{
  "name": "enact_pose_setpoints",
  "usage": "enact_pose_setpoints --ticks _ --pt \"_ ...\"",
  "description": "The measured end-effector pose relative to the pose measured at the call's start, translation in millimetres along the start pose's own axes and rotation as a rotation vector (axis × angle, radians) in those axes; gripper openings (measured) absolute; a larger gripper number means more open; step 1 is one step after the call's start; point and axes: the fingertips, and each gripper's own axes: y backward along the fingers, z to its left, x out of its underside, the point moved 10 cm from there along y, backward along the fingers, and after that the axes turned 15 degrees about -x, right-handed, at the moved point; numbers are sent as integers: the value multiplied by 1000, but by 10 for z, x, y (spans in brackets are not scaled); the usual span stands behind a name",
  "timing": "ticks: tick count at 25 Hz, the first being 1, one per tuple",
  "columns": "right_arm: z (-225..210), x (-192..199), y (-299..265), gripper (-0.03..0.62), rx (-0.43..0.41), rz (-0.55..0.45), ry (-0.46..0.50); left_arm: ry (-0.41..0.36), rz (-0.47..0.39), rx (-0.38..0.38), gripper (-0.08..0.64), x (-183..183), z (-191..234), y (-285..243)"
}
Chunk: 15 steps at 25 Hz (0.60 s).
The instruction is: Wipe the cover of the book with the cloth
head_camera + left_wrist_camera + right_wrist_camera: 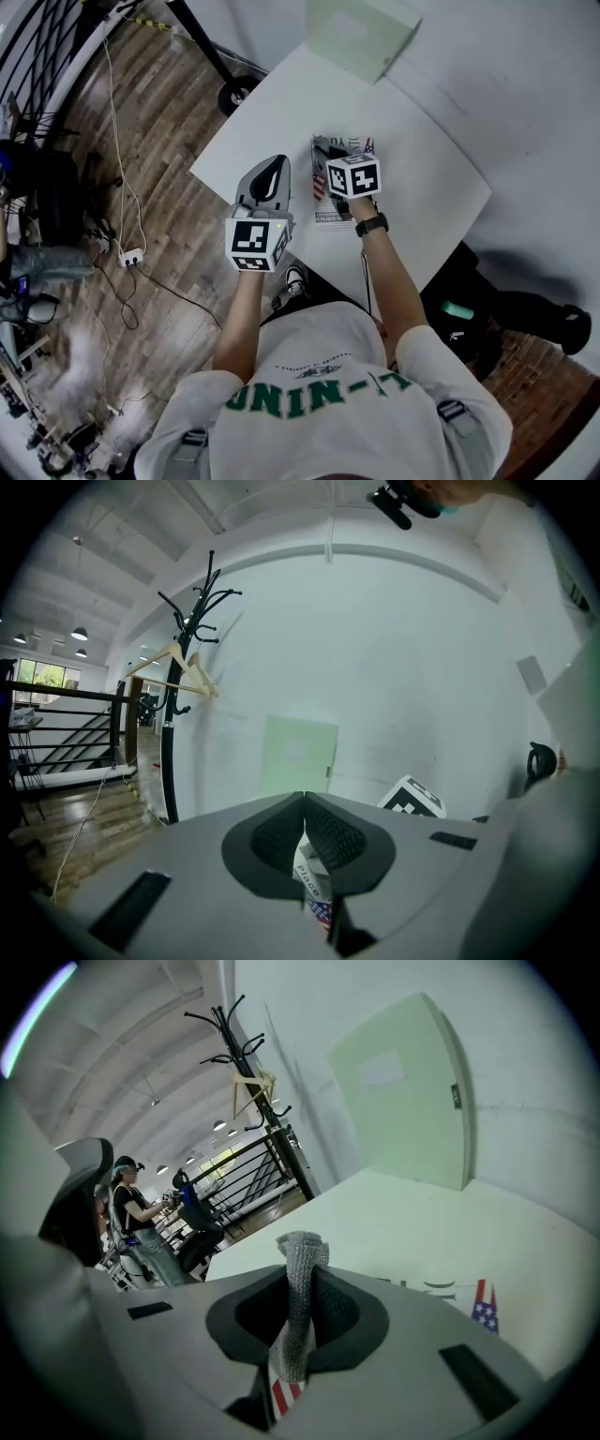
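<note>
The book [323, 208] lies flat on the white table [281, 103], its cover printed with text and a flag [480, 1312]. My right gripper [349, 169] hovers over the book, shut on a grey knitted cloth [300, 1283] that sticks up and hangs down between its pads. My left gripper [269, 173] is held just left of the book, above the table's near-left edge, and points forward. Its jaw tips meet [304, 803] with nothing between them. A strip of the book [314, 883] shows through the gap below them.
A pale green board [361, 33] stands at the table's far edge against the white wall. A black coat rack [173, 714] stands to the left on the wooden floor. Cables [122, 216] run left of the table, and a black bag [469, 314] sits at right. A person [141, 1232] stands far off.
</note>
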Motion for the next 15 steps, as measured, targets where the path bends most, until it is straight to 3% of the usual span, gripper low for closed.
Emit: enact_pose_setpoints --ticks 2,6,11,15 --pt "-108 -13 -155 48 -7 10 -13 6 18 -6 15 70 19 -78" --pt "-251 -46 -352 48 68 87 -42 11 48 -7 15 130 48 -130" --pt "-446 -92 -314 43 29 151 -103 12 70 2 15 196 0 -220" --pt "-699 -108 35 41 139 163 -73 10 78 31 15 226 -100 -291"
